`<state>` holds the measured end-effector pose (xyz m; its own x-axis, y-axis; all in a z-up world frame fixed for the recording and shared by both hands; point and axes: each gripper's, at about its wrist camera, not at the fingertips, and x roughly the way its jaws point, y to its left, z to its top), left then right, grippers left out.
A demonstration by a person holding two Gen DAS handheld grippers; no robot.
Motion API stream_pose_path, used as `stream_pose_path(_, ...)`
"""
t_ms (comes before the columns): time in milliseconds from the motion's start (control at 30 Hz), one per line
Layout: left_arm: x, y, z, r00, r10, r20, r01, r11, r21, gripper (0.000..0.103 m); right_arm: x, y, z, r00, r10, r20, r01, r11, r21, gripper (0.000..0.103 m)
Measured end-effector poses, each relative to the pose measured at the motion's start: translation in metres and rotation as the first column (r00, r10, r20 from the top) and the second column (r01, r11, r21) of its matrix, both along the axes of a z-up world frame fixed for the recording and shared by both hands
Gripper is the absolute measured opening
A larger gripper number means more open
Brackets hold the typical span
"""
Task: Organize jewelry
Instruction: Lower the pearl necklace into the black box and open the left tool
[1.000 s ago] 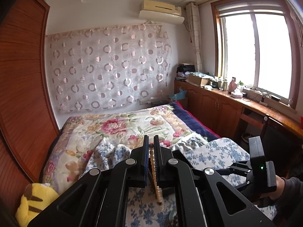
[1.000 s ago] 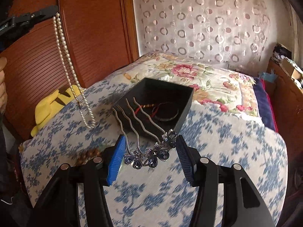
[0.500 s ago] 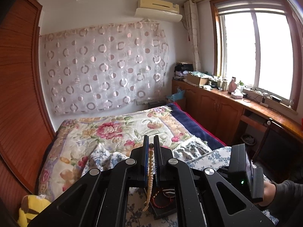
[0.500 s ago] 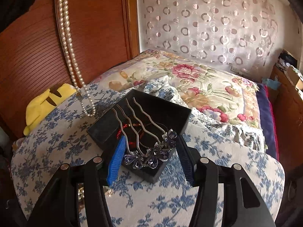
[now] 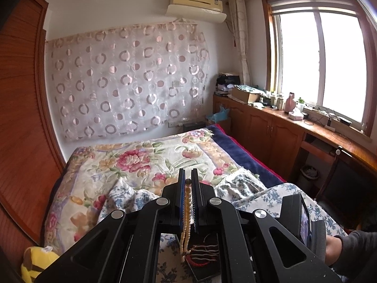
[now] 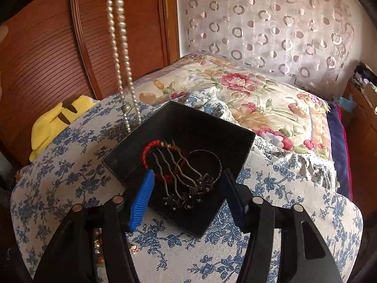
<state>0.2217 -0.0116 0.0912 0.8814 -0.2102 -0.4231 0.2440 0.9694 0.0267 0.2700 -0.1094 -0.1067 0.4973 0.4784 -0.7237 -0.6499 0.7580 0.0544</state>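
My left gripper (image 5: 187,179) is shut on a pearl necklace (image 5: 186,212), which hangs in a double strand (image 6: 117,47). Its lower end dangles just over the left corner of the black box (image 6: 188,118). The box stands on the blue-flowered cloth. A red cord bracelet (image 6: 150,148), a dark bangle and a jewelled hair comb (image 6: 179,176) lie inside it. My right gripper (image 6: 187,175) hovers over the box's near corner and its jaws are opening. The comb lies below and between the blue pads, which do not press on it.
A yellow plush toy (image 6: 59,118) lies at the left against the wooden wardrobe (image 6: 47,59). Loose beads and a small gold piece (image 6: 99,247) sit on the cloth by my right gripper's left arm. A flowered bedspread (image 6: 259,94) stretches behind the box. A sleeve (image 5: 353,247) shows at the right.
The right gripper has come over the box and widened; the comb has left its pads and now lies in the box. The left gripper has carried the necklace to the box's edge.
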Motion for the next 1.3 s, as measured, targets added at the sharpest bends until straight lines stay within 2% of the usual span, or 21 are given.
stream_pose_path(400,0.010,-0.006,-0.005,1.000,-0.016,-0.002,0.016,1.000,0.019,0.004,-0.020,-0.028,0.019,0.997,-0.057,0.045,0.055,0.997,0.058,0.062)
stream_pose_path(667,0.024,-0.008,-0.015,0.998,-0.031,-0.046,0.032,0.999,0.012,0.004,-0.031,-0.040,0.024,0.995,-0.086,0.049,0.082,0.994,0.077,0.062)
stream_pose_path(900,0.015,-0.009,0.011,0.999,-0.050,0.015,0.050,0.999,-0.012,0.004,-0.038,-0.046,0.030,0.993,-0.099,0.064,0.093,0.992,0.088,0.062)
stream_pose_path(1067,0.008,-0.012,0.020,0.998,-0.041,0.045,0.040,0.999,0.009,0.004,-0.040,-0.048,0.034,0.992,-0.102,0.074,0.095,0.991,0.094,0.062)
stream_pose_path(1300,0.019,-0.014,-0.003,0.999,-0.038,-0.017,0.039,0.999,0.018,0.004,-0.046,-0.052,0.034,0.991,-0.110,0.076,0.102,0.990,0.098,0.062)
